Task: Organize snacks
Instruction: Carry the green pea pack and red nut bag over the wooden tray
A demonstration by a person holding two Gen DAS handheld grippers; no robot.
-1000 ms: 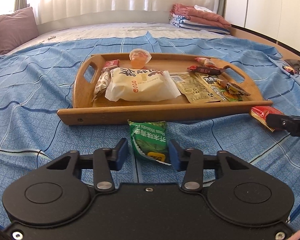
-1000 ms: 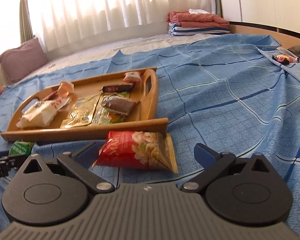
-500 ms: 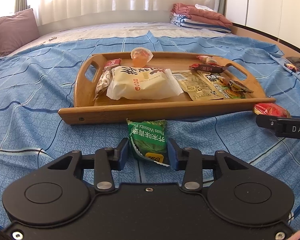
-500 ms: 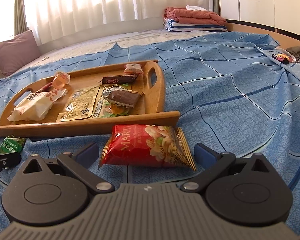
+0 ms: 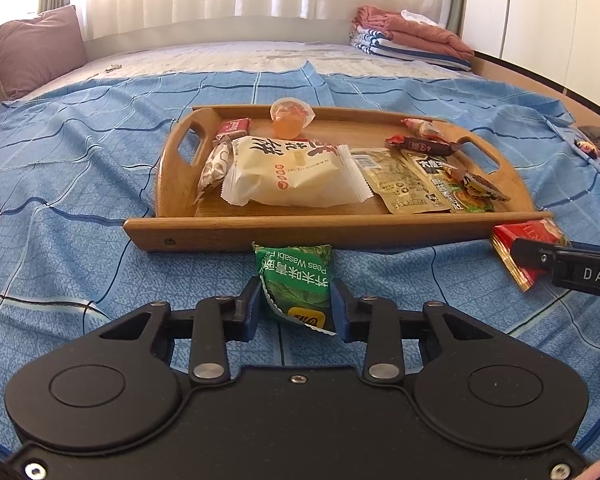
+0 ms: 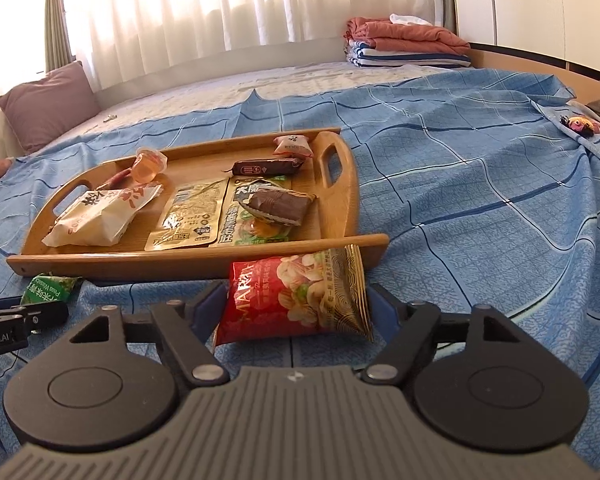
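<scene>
Left gripper (image 5: 298, 312) fingers pinch green packet (image 5: 296, 280); right gripper (image 6: 298, 312) fingers just closing, clamp red packet (image 6: 296, 300)

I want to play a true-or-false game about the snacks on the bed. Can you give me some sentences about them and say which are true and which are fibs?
1. The green wasabi pea packet sits between the left gripper fingers. True; the jaws have just been closing and now press its sides.
2. The red nut bag lies inside the wooden tray. False; it is on the blue bedspread in front of the tray, between the right gripper fingers, whose jaws have just been closing.
3. The orange jelly cup is in the tray. True.
4. The tray has nothing in it. False; it holds several snacks, including a big white packet.
</scene>
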